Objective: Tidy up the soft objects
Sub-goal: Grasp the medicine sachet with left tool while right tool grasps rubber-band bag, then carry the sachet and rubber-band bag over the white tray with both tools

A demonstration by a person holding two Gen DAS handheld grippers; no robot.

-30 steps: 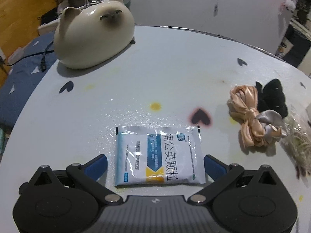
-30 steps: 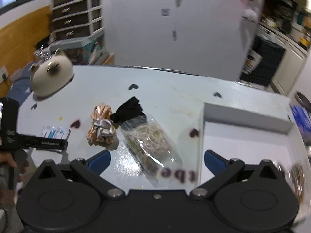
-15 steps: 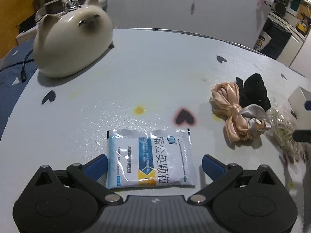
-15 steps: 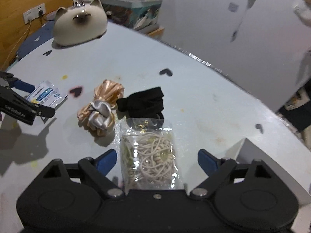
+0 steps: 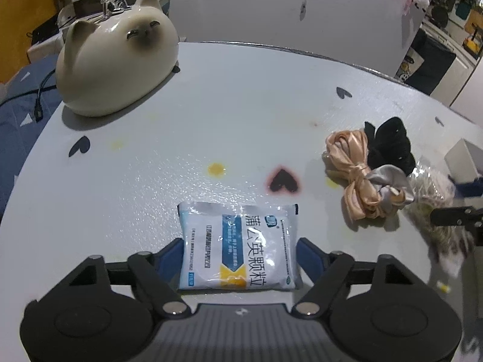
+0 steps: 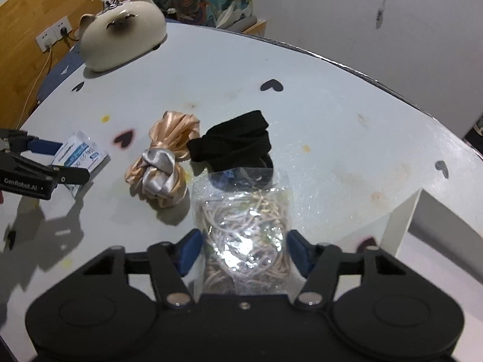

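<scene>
I have the blue-and-white granule sachet (image 5: 237, 249) lying flat on the near table between the left gripper (image 5: 240, 252) pads, jaws closing on its side edges. The right gripper (image 6: 241, 250) closes likewise around the clear bag of cord loops (image 6: 246, 238), ready to lift. Satin scrunchies (image 6: 164, 154) and a black headband (image 6: 231, 140) sit between. The round white table (image 5: 241, 96) carries a ceramic cat (image 5: 117, 63) at far left and a white box (image 6: 404, 223) at right.

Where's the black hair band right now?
Right wrist view, centre: the black hair band lies on the table, right of the satin scrunchies, behind the clear bag.
</scene>
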